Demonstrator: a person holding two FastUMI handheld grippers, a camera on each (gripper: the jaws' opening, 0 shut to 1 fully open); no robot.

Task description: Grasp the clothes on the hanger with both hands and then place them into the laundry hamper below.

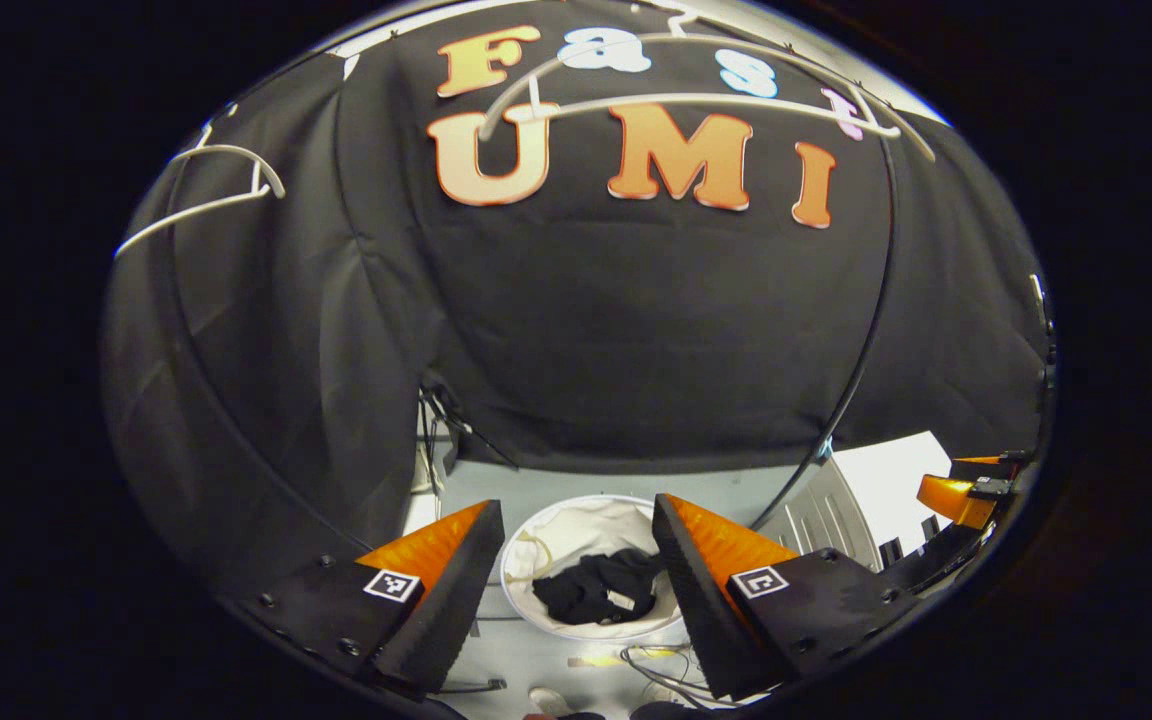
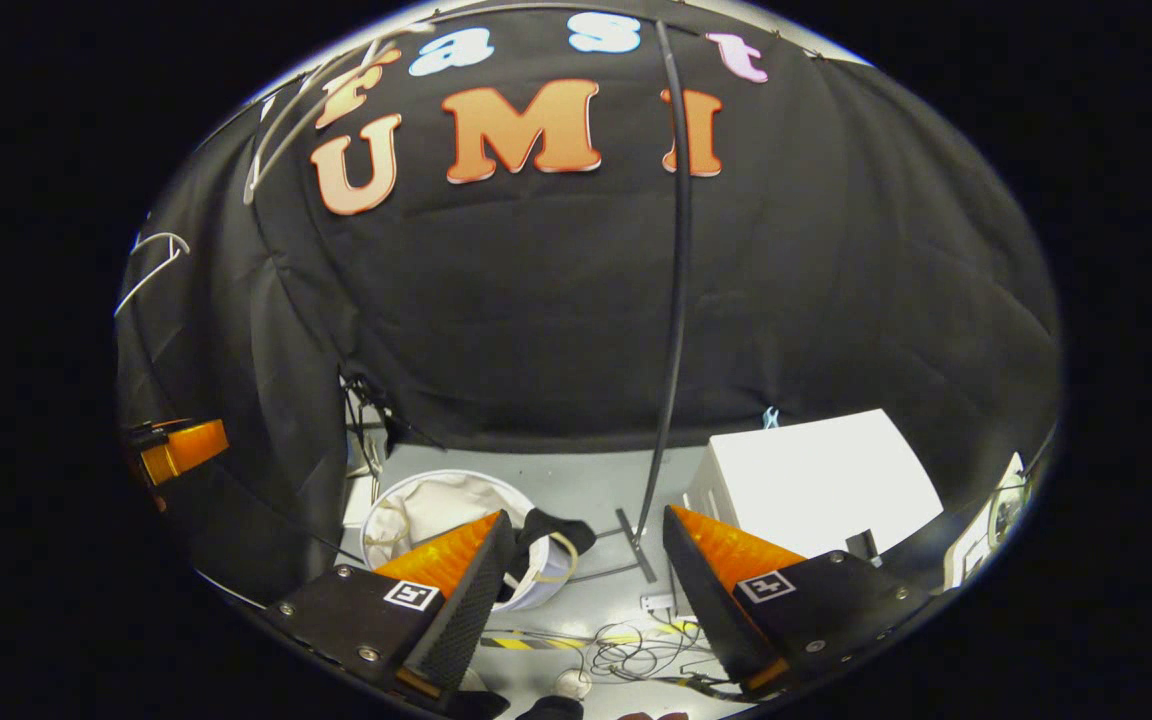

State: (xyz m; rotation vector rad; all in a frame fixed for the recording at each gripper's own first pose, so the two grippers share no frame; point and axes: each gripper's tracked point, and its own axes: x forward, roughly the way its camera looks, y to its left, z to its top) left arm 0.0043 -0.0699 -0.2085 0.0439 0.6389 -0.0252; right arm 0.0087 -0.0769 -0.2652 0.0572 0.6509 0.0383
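Clothes [image 1: 598,588] in hamper [image 1: 536,560], hanger [image 1: 706,100] bare.
Left gripper [image 1: 576,590] apart, directly above hamper, nearer; right gripper [image 2: 586,590] apart, hamper toward its left finger.

In the right gripper view, the right gripper [image 2: 581,570] hangs with jaws wide apart above the floor [image 2: 576,490]. A black garment [image 2: 551,527] drapes over the white laundry hamper's [image 2: 416,505] rim, beside a white box [image 2: 816,480].
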